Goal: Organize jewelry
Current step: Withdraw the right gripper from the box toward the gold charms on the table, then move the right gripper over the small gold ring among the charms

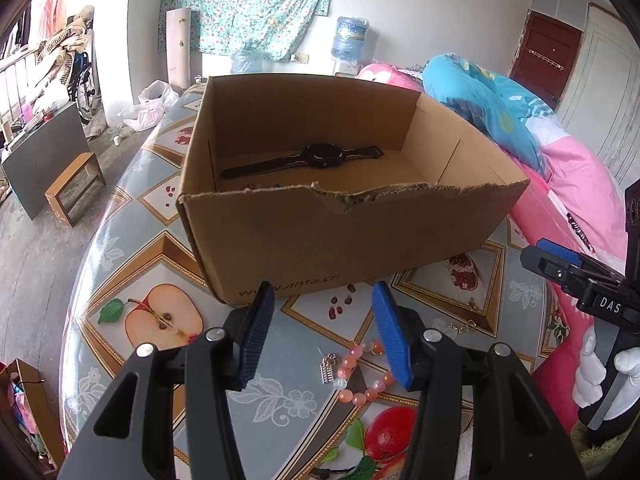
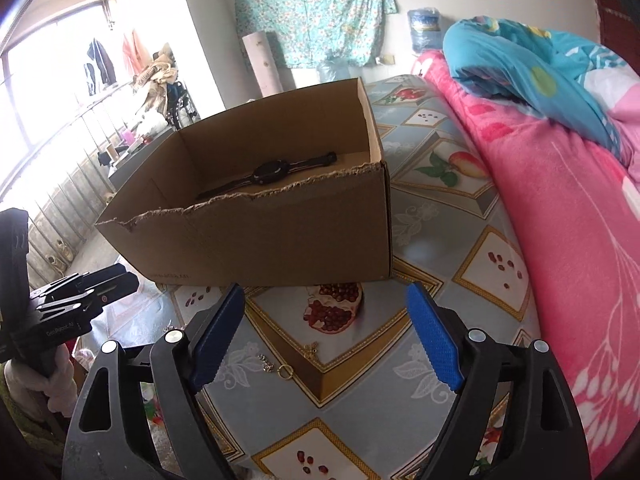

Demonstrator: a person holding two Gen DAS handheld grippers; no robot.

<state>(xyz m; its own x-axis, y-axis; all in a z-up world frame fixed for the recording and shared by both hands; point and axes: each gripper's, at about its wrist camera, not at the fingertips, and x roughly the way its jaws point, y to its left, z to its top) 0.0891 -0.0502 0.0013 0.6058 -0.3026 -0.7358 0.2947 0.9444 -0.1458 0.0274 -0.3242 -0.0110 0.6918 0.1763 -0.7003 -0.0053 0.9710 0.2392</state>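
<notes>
An open cardboard box stands on the fruit-patterned table; a black wristwatch lies flat on its floor and also shows in the right wrist view. My left gripper is open and empty, held above a pink bead bracelet and a small silver charm on the table before the box. My right gripper is open and empty, above a small gold ring-and-chain piece. That gold piece shows in the left wrist view. The box shows in the right wrist view.
Pink and blue bedding is piled along the table's right side. The table's left edge drops to the floor, where a small wooden stool stands. The right gripper shows at the left wrist view's right edge.
</notes>
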